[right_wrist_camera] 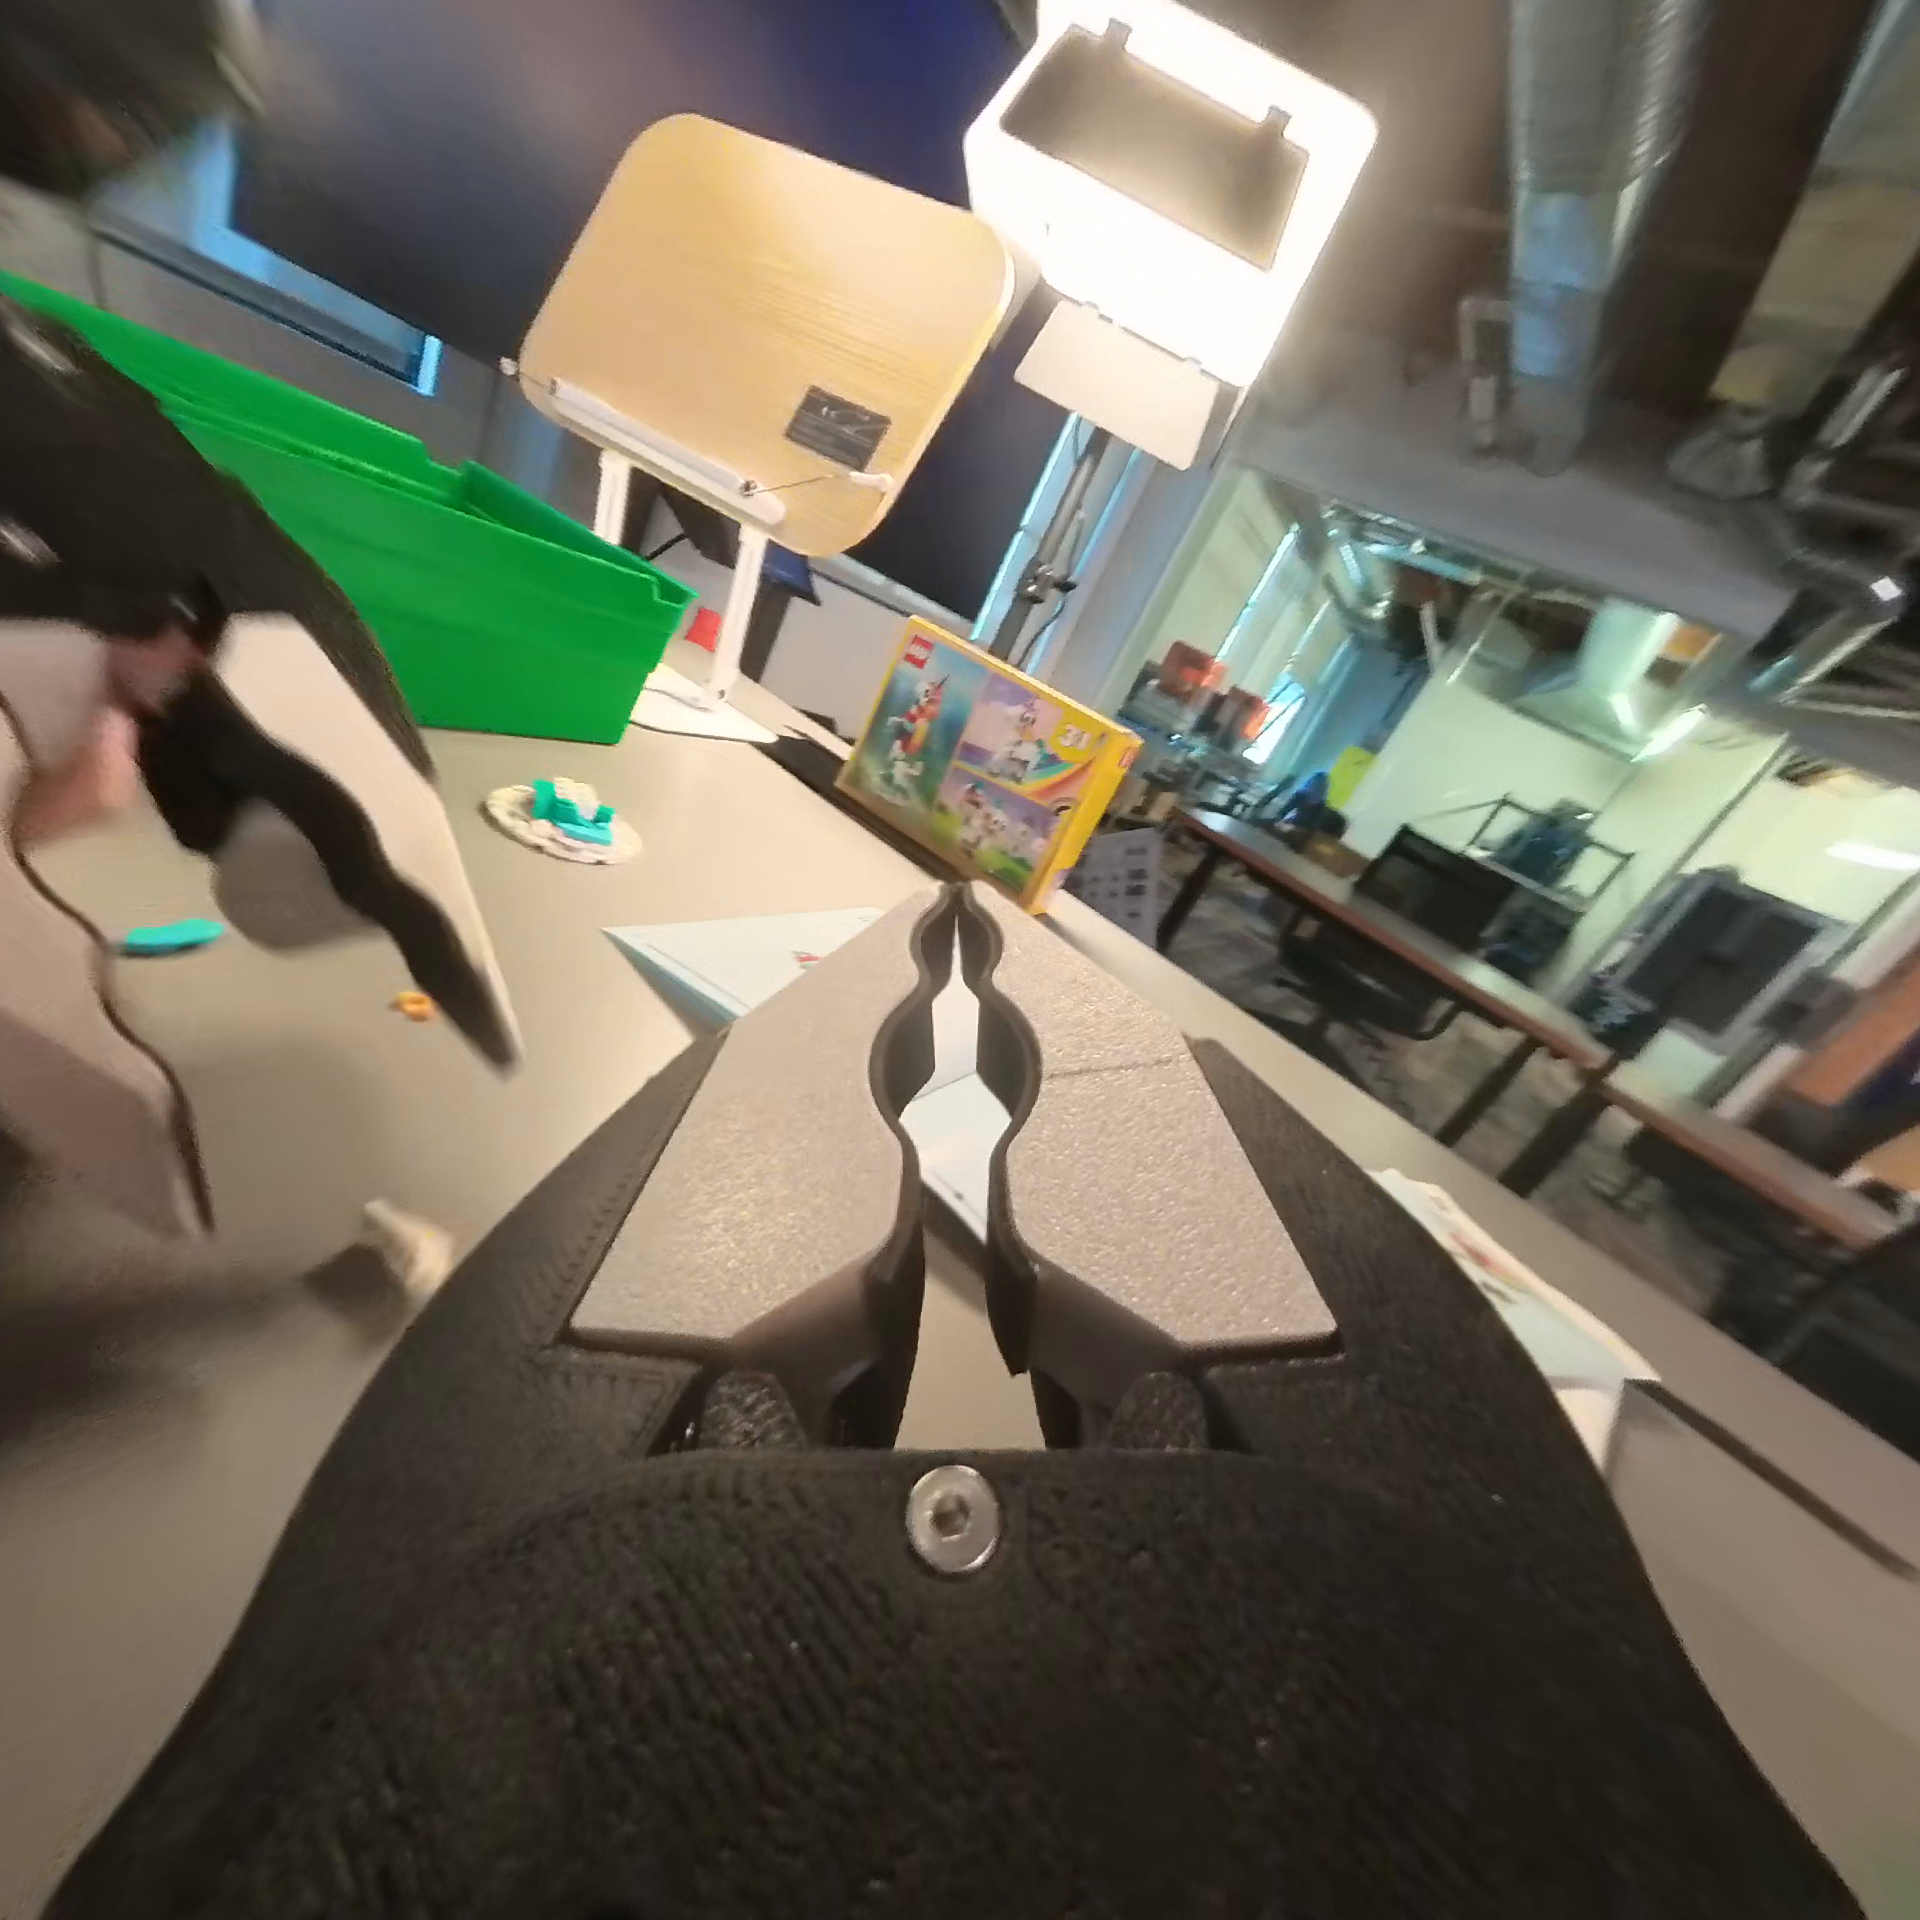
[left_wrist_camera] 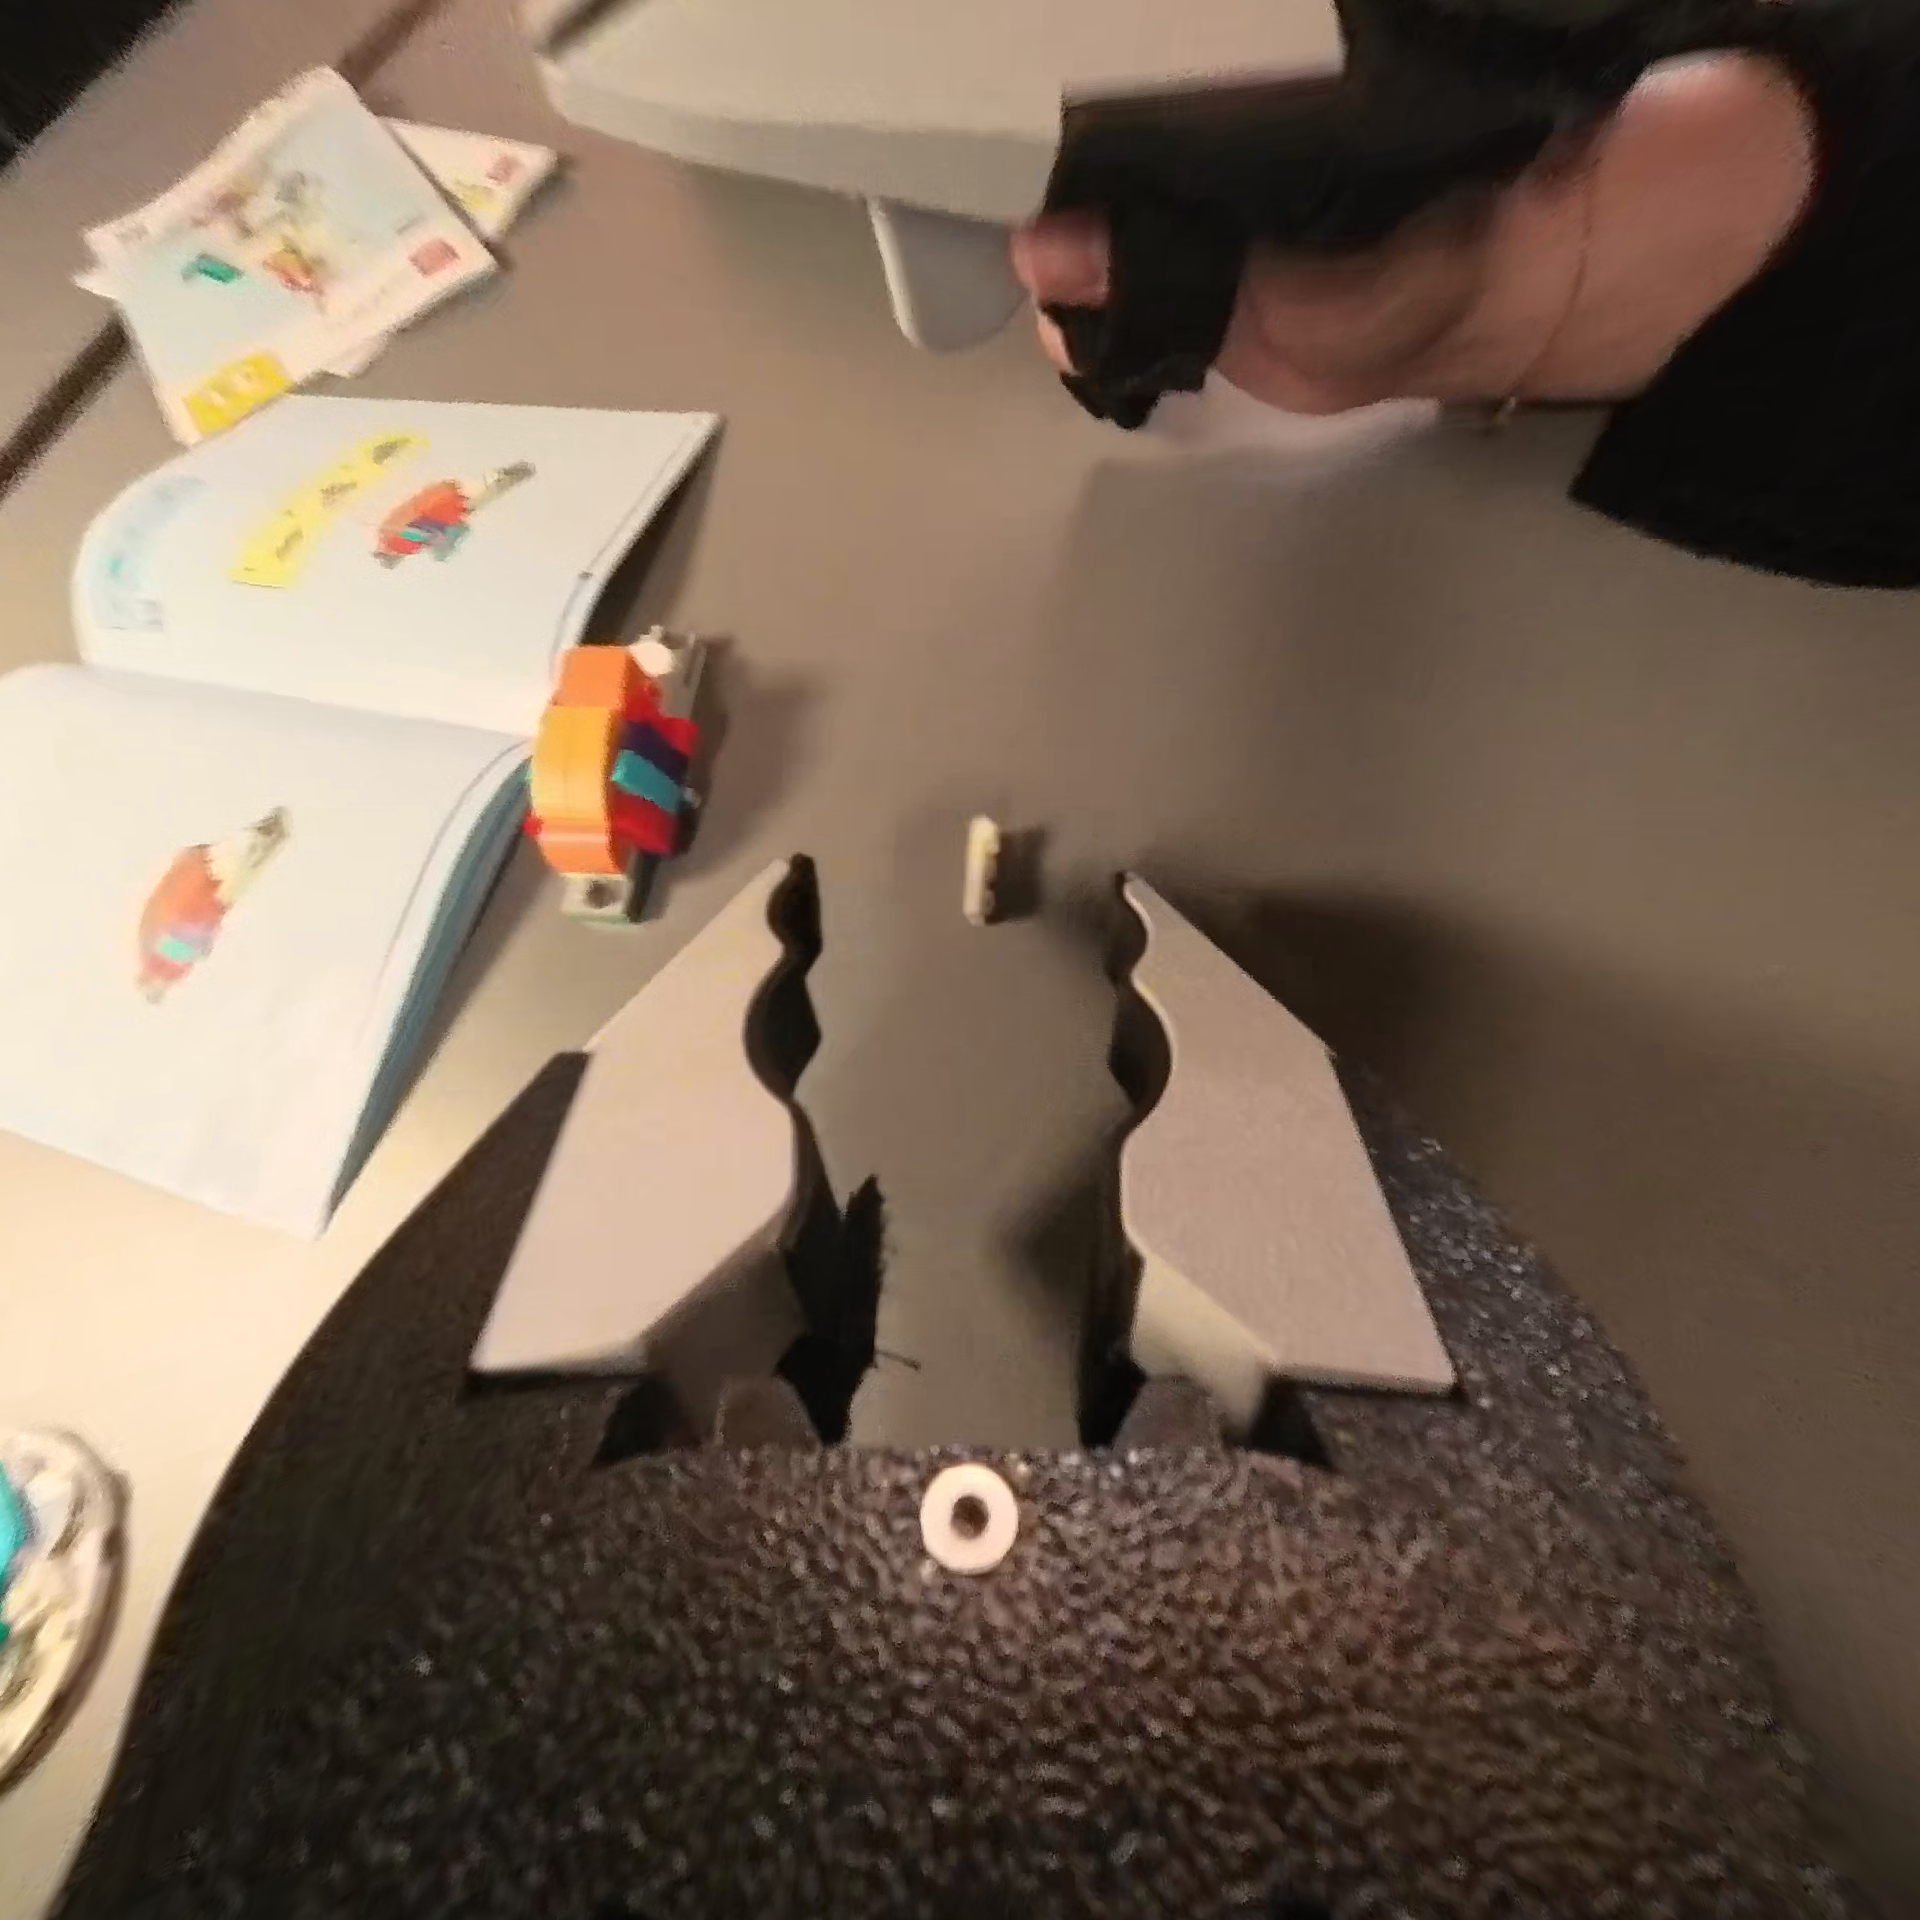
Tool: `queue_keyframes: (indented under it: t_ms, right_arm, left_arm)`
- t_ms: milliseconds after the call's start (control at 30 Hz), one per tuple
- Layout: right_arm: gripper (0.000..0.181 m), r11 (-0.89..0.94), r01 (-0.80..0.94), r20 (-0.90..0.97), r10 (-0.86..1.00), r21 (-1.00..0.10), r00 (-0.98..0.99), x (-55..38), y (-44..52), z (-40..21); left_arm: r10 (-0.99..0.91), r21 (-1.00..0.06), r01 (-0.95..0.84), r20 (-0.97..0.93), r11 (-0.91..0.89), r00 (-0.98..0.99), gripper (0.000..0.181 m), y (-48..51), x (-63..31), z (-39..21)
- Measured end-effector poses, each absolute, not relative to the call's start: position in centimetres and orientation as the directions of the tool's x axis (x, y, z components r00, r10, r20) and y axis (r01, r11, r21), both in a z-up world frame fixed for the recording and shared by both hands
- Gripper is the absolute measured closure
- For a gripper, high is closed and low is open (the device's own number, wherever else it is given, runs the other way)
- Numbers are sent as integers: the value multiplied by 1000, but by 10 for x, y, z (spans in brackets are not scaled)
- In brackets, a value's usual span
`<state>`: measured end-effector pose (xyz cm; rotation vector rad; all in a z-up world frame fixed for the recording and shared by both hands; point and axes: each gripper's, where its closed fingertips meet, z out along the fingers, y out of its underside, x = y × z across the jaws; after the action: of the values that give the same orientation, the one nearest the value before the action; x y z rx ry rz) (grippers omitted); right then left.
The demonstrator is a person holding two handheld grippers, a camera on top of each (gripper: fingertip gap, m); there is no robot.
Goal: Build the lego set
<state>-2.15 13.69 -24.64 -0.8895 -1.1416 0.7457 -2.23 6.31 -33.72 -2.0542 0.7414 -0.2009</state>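
My left gripper (left_wrist_camera: 964, 883) is open and low over the grey table (left_wrist_camera: 1455, 831). A small cream lego piece (left_wrist_camera: 992, 871) lies just ahead of its fingertips, in line with the gap between them. An orange lego model (left_wrist_camera: 613, 774) with red, teal and purple parts lies to the left, against an open instruction booklet (left_wrist_camera: 312, 727). My right gripper (right_wrist_camera: 954, 899) is shut with nothing between its tips, raised above the table. It shows in the left wrist view as a grey body (left_wrist_camera: 831, 104) held by a gloved hand (left_wrist_camera: 1195, 208). The cream piece (right_wrist_camera: 405, 1247) is blurred in the right wrist view.
More booklets (left_wrist_camera: 291, 239) lie at the far left. A plate (right_wrist_camera: 566, 816) holds teal and white pieces, with a loose teal piece (right_wrist_camera: 171, 935) and a small orange one (right_wrist_camera: 412, 1003) nearby. A green bin (right_wrist_camera: 468, 592), a wooden stand (right_wrist_camera: 769, 332) and a yellow lego box (right_wrist_camera: 987, 790) stand behind.
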Motion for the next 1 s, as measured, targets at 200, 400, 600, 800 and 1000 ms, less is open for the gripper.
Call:
queue_keyframes:
  t_ms: [200,400,600,800,1000]
  right_arm:
    - [168,449,-73,405,855,-890,324,-16,148,-242]
    - [151,355,-154,284,891,-922,353,-8,158,-230]
    - [143,379,-147,303,876,-914,376,-6,165,-228]
    - [130,401,-153,301,846,-903,439,4,173,-226]
    - [119,392,-137,290,836,-910,467,7,180,-230]
  left_arm:
    - [-296,-966,-229,-185,-123,937,110,33,-52,-260]
    - [-56,-982,-121,-130,147,990,106,-25,-74,-194]
    - [35,-960,-140,-136,243,990,101,-49,-70,-173]
    - [110,-922,-190,-162,339,981,99,-66,-57,-154]
    - [154,-907,-163,-110,388,982,94,-84,-45,-144]
